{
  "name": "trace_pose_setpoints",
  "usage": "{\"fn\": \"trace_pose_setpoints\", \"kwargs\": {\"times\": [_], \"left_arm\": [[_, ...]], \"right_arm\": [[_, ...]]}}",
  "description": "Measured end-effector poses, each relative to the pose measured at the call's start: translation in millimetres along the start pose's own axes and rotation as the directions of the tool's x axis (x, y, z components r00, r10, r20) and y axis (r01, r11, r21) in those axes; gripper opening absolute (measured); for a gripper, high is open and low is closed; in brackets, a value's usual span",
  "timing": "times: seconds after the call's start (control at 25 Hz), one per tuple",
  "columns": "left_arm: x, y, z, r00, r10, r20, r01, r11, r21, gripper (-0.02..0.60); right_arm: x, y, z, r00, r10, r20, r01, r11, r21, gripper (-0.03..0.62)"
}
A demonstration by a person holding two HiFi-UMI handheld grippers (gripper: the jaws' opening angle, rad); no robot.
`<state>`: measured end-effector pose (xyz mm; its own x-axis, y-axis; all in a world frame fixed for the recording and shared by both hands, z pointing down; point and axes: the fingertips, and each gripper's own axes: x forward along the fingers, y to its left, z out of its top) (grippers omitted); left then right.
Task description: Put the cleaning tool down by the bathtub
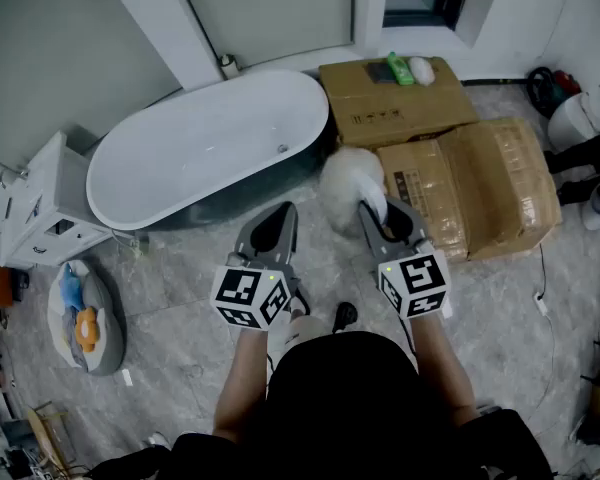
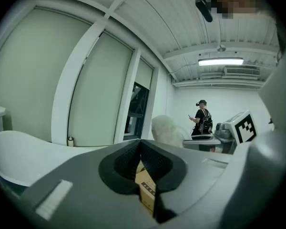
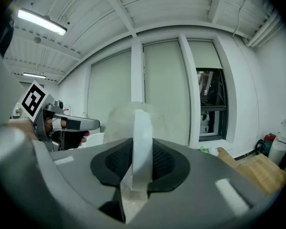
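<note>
A white oval bathtub (image 1: 210,143) stands on the marble floor ahead and to the left. The cleaning tool is a fluffy white duster (image 1: 348,178) on a flat white handle (image 3: 142,142). My right gripper (image 1: 375,213) is shut on that handle, and the fluffy head hangs in the air between the tub's right end and the boxes. My left gripper (image 1: 277,218) is beside it on the left, jaws shut with nothing between them, pointing at the tub's near side. In the left gripper view the tub rim (image 2: 19,151) lies low at the left and the duster (image 2: 168,130) shows to the right.
Two cardboard boxes (image 1: 395,98) (image 1: 480,183) stand right of the tub, with a green bottle (image 1: 399,68) on the far one. A white cabinet (image 1: 40,208) and a grey basin of toys (image 1: 85,318) sit at the left. A person (image 2: 201,118) stands far off.
</note>
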<state>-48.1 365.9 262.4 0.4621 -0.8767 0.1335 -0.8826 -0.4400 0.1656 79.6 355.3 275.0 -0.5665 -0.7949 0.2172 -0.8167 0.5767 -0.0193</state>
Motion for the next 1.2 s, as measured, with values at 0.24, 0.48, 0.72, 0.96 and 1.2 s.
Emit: {"fn": "trace_pose_setpoints", "kwargs": {"times": [0.24, 0.48, 0.72, 0.96, 1.2], "left_arm": [[-9.2, -13.5, -0.3, 1.0, -0.015, 0.0, 0.015, 1.0, 0.01, -0.002], [-11.3, -26.6, -7.5, 0.999, -0.03, -0.011, 0.03, 0.999, 0.016, -0.002], [-13.0, -31.3, -11.6, 1.0, -0.019, -0.017, 0.019, 1.0, 0.014, -0.002], [-15.6, -28.3, -17.8, 1.0, -0.011, -0.029, 0.011, 1.0, 0.005, -0.002], [-5.6, -19.0, -20.5, 0.999, -0.019, -0.031, 0.019, 1.0, -0.003, -0.002]], "right_arm": [[-16.6, 1.3, 4.9, 1.0, -0.018, 0.019, 0.018, 1.0, -0.005, 0.094], [-27.6, -3.0, 3.0, 0.998, -0.033, 0.047, 0.032, 0.999, 0.031, 0.095], [-33.4, -3.9, 0.7, 0.998, -0.022, 0.056, 0.021, 1.0, 0.024, 0.095], [-32.4, -7.7, -4.3, 0.999, -0.023, 0.044, 0.021, 0.998, 0.054, 0.095], [-20.7, -12.9, -13.4, 1.0, -0.027, 0.016, 0.025, 0.997, 0.07, 0.095]]}}
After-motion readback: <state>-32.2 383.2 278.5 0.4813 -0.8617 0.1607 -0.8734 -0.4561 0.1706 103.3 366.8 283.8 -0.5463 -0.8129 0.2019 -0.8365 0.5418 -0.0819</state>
